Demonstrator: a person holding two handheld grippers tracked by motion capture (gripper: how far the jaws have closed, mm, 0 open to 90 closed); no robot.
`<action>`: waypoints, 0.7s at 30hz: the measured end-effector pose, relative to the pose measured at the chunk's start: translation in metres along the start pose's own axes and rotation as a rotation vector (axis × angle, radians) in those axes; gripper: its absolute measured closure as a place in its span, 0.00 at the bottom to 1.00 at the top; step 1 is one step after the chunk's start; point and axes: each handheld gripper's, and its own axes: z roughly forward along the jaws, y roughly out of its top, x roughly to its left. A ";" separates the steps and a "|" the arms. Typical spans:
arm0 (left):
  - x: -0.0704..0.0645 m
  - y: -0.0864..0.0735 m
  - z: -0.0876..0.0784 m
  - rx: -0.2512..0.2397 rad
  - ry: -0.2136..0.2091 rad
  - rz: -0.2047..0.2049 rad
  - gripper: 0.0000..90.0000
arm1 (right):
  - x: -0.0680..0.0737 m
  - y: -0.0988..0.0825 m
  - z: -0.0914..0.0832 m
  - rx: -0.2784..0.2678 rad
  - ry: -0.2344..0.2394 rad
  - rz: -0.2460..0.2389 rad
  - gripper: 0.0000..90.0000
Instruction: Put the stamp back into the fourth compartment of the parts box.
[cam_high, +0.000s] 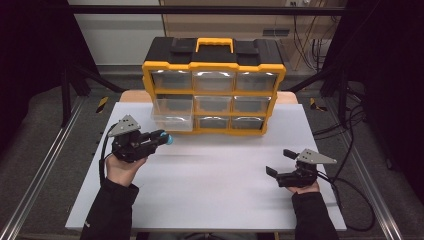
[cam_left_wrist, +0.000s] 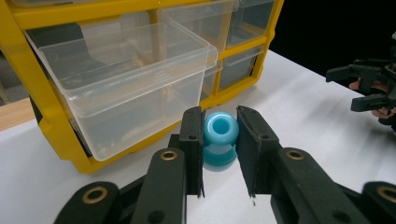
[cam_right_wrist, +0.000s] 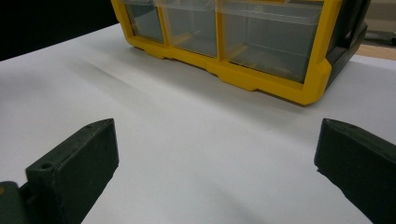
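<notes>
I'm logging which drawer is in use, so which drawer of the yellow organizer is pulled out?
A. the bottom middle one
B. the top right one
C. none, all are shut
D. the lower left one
D: in the high view the clear drawer at the lower left of the yellow organizer juts forward past the frame, just ahead of the left tongs, which are shut on a blue spool.

Glossy light-blue plastic spool (cam_left_wrist: 219, 140), clear smooth plastic drawers (cam_left_wrist: 126, 79) in a yellow-and-black plastic organiser (cam_high: 214, 65), matt white surface (cam_high: 220, 175), matt black tongs (cam_left_wrist: 219, 144)
</notes>
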 end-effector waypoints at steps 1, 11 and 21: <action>0.000 0.001 0.000 0.001 0.000 0.000 0.80 | 0.000 0.000 0.000 -0.001 0.000 0.000 0.00; 0.001 0.011 -0.002 -0.009 0.001 0.008 0.80 | 0.000 0.000 0.000 -0.002 0.001 0.001 0.00; 0.001 0.025 -0.004 -0.014 0.014 0.026 0.80 | 0.000 0.000 0.000 -0.002 0.001 0.000 0.00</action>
